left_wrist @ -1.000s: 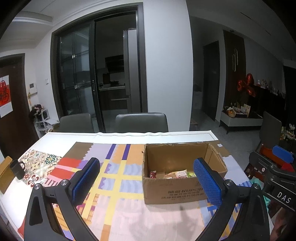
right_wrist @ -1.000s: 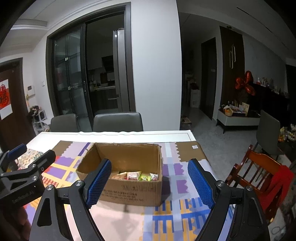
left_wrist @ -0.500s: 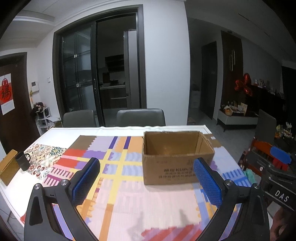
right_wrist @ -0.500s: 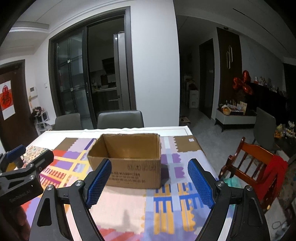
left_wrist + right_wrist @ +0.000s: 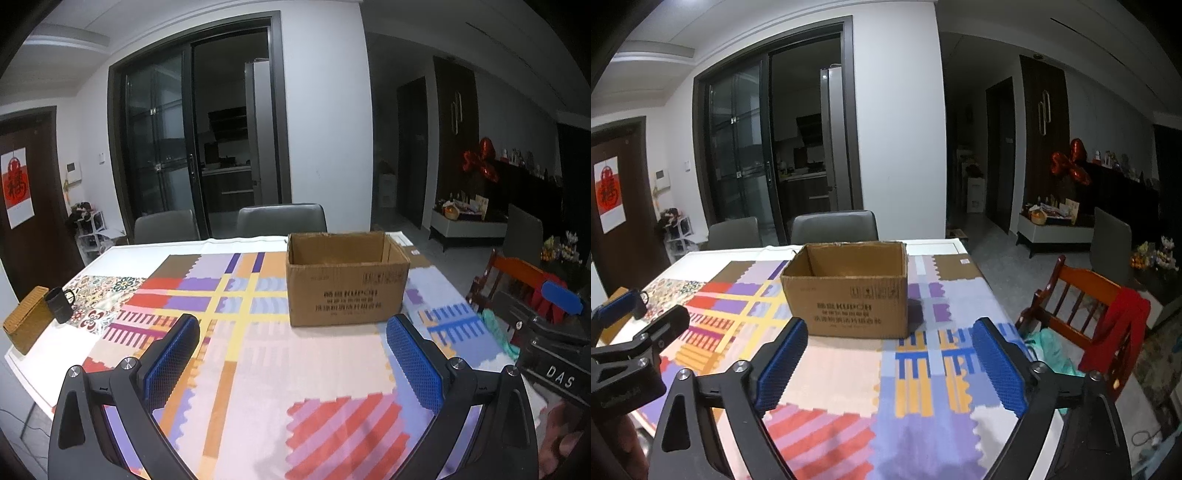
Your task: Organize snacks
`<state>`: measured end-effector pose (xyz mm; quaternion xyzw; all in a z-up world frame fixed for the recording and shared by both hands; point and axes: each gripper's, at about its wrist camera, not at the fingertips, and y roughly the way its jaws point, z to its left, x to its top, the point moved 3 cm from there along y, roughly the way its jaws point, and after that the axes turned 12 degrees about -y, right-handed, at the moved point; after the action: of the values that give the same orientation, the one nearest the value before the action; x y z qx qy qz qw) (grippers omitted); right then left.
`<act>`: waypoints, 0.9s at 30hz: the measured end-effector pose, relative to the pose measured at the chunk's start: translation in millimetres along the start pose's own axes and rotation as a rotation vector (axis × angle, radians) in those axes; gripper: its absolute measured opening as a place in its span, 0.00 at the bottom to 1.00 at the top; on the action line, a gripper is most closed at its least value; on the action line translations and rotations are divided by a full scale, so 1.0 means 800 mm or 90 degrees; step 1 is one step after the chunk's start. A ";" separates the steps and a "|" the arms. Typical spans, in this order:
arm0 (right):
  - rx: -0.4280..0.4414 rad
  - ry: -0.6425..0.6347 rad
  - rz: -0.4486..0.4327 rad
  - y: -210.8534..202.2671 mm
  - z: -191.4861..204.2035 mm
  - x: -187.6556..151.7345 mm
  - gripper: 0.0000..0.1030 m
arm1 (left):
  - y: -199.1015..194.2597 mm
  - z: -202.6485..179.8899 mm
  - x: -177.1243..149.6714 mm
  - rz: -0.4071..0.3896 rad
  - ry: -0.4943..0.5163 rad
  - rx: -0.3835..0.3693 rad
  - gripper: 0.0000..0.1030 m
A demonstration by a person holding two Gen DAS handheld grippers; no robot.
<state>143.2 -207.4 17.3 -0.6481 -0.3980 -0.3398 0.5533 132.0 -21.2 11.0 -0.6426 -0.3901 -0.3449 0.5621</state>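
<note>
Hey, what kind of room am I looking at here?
Most likely a home dining area: a table with a patchwork cloth, grey chairs behind it, and a kitchen behind glass sliding doors.

Black claw (image 5: 293,354) arms — blue dimpled pads (image 5: 413,363), silver screws (image 5: 457,363)

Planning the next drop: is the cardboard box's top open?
Open: the cardboard box shows its bare inner walls, no flaps across the top.
</note>
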 end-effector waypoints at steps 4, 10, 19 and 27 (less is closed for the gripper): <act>-0.012 -0.006 0.002 -0.021 0.003 -0.019 0.89 | -0.012 0.006 -0.020 0.008 -0.002 0.009 1.00; -0.011 -0.005 0.008 -0.046 0.010 -0.040 0.93 | -0.035 0.011 -0.041 0.013 -0.021 0.012 1.00; -0.005 0.009 0.025 -0.064 0.013 -0.071 0.93 | -0.056 0.018 -0.063 0.008 -0.025 0.021 1.00; -0.015 0.020 0.020 -0.079 0.009 -0.083 0.93 | -0.063 0.021 -0.076 0.013 -0.037 0.022 1.00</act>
<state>56.9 -204.9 -14.2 -0.6551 -0.3752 -0.3461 0.5570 59.4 -8.4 -21.9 -0.6466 -0.4057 -0.3131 0.5650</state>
